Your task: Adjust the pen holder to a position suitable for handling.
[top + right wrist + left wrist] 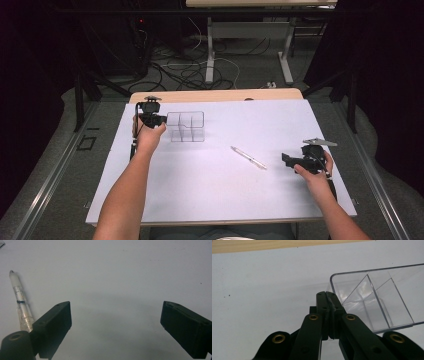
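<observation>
your left gripper (327,293) is clamped on the tray (185,126) wall, while the pen (248,157) lies slantwise just left of your wide-open right gripper (286,159)

Organizer (185,126) blocks far left; pen (248,157) mid-table.

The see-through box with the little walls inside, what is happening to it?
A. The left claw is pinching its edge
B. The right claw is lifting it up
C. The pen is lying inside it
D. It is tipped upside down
A, since in the left gripper view the left claw is shut on the wall of the see-through box, while the pen lies apart on the table and the right claw is open.
</observation>
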Demonstrator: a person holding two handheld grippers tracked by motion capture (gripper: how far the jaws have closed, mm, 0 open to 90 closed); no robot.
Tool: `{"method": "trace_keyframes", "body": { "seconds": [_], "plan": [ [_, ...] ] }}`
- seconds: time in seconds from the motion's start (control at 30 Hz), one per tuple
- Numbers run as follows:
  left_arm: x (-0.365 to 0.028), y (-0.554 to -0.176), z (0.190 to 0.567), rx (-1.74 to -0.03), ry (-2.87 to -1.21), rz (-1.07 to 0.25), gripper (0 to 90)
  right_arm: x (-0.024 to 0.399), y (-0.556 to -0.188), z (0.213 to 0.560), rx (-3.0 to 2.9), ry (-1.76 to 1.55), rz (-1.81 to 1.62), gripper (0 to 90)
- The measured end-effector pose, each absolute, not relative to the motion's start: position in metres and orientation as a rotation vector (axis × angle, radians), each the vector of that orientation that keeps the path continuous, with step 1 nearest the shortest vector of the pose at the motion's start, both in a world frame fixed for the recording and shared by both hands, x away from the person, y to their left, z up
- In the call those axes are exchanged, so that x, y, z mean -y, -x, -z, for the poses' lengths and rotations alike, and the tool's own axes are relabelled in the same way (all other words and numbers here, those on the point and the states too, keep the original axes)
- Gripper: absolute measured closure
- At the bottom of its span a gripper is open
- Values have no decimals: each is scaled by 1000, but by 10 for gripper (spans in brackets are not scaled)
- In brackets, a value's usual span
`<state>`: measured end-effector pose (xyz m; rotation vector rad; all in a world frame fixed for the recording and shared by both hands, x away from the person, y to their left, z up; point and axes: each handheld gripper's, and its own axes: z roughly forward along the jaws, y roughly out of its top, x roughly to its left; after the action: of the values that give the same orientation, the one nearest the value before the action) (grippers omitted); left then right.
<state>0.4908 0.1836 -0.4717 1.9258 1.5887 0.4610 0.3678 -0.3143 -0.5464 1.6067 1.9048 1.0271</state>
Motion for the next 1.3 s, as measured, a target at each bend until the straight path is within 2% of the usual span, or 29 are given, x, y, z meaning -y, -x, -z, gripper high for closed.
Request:
{"method": "trace_keyframes", "body": {
  "seconds": [0.63, 1.3],
  "plan": [
    [-174, -487, 474, -1553, -1916, -459, 900, 312, -370, 547, -1915, -1603, -1026, 101],
    [-113, -482, 477, -1480, -1903, -368, 900, 312, -370, 548, -1923, -1598, -1025, 101]
  ]
}}
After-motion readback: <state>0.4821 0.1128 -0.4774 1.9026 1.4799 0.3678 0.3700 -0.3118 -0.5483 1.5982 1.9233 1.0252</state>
